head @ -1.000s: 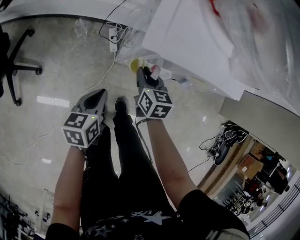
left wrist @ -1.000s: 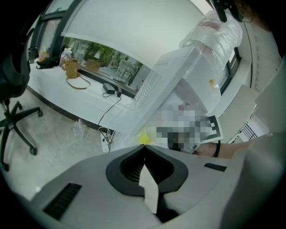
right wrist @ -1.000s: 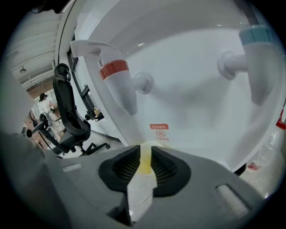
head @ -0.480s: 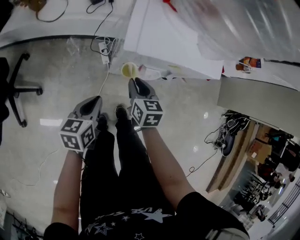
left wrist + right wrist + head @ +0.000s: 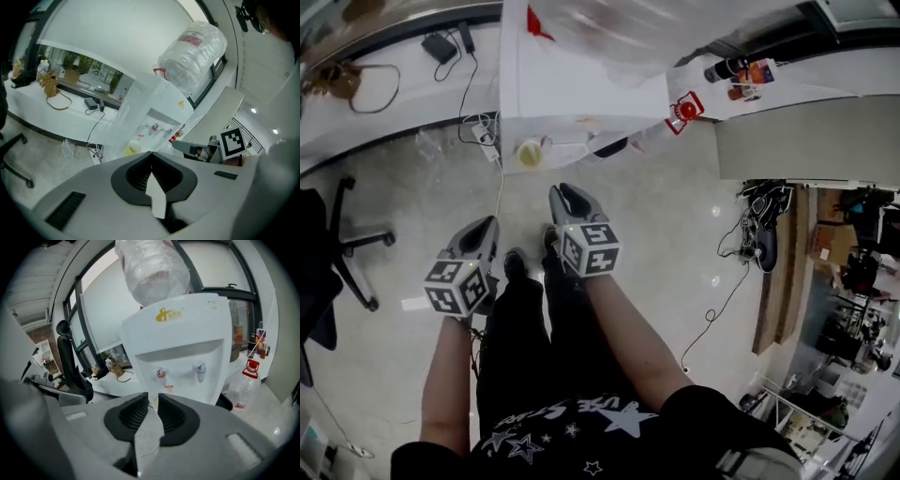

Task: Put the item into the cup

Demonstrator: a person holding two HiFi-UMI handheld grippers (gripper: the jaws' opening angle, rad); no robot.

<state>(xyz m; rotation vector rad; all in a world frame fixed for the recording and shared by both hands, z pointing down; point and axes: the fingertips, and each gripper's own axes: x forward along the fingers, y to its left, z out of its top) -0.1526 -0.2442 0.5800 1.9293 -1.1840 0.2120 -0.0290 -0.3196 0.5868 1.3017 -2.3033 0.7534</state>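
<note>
Since a second ago the view has swung so that far more of the white counter [image 5: 384, 103] and the water dispenser [image 5: 581, 84] shows, and both grippers now sit lower in the head view, well back from the dispenser instead of close to it. Pale glossy floor [image 5: 656, 216] fills the middle. The dispenser stands at the top, with a large water bottle [image 5: 609, 28] wrapped in clear plastic on it. A person in dark trousers [image 5: 534, 319] stands facing it, and a black office chair [image 5: 347, 253] is off to the left. The left gripper [image 5: 483, 223] is held over the left leg; its own view shows the jaws brought together at the tips with nothing in them [image 5: 150, 153]. The right gripper [image 5: 565, 190] is slightly further forward, its jaws standing a narrow slit apart [image 5: 153, 397] and gripping nothing, aimed at the dispenser's front [image 5: 178, 333]. The yellow cup [image 5: 530, 152] sits low at the foot of the dispenser, well apart from both grippers; the left gripper view shows it there too [image 5: 132, 148]. A red-capped jug [image 5: 684, 110] stands just right of the dispenser. Smallest are the red tap [image 5: 161, 376] and the blue tap [image 5: 200, 371]. Which object is the item cannot be told.
</note>
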